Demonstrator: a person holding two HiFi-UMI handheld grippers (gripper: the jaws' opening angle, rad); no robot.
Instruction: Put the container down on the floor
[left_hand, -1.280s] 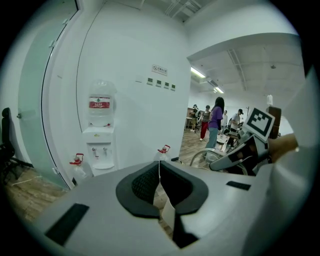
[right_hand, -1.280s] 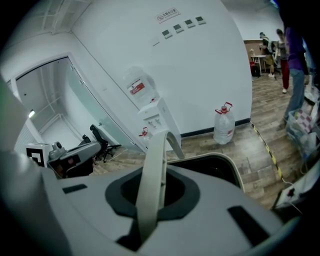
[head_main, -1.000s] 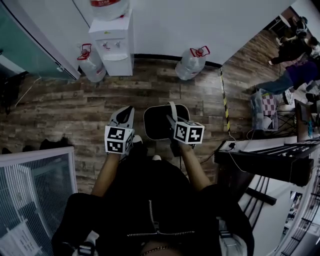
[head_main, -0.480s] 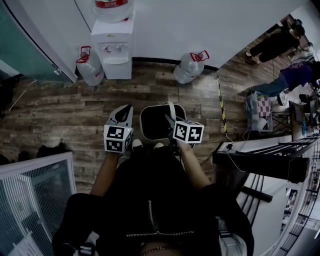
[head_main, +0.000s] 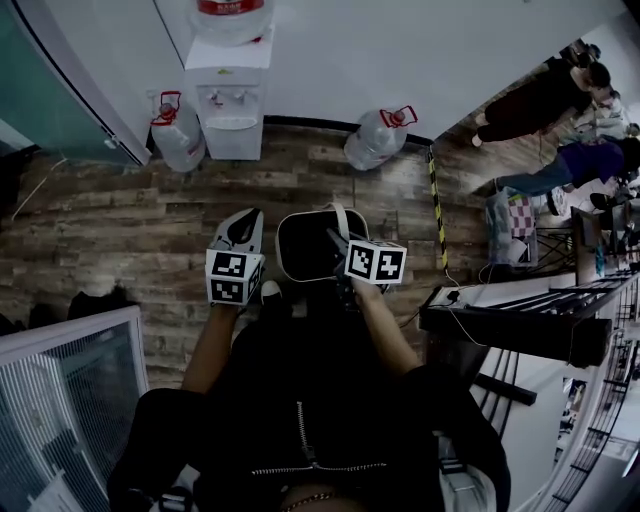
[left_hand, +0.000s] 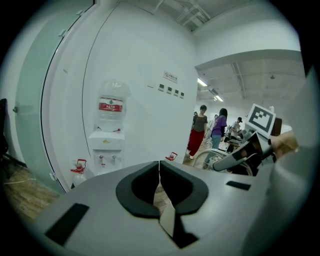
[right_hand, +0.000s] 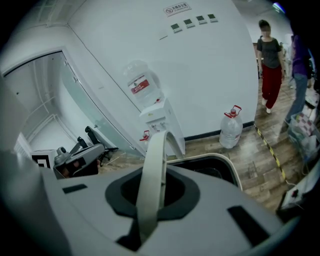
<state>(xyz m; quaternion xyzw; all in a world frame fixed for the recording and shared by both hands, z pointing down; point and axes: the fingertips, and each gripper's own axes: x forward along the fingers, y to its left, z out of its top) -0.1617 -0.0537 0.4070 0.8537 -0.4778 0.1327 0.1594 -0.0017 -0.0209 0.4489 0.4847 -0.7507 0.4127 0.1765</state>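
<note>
The right gripper pinches the white handle of the one container, the left gripper is pressed together and empty, and two water jugs stand by the wall.

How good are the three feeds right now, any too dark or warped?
Head view: dim and underexposed, the container reads as a dark patch against the person's black clothes. Left gripper view: bright, strong fisheye, black corners, walls bowed. Right gripper view: same bowing; the handle sits close and slightly soft.
</note>
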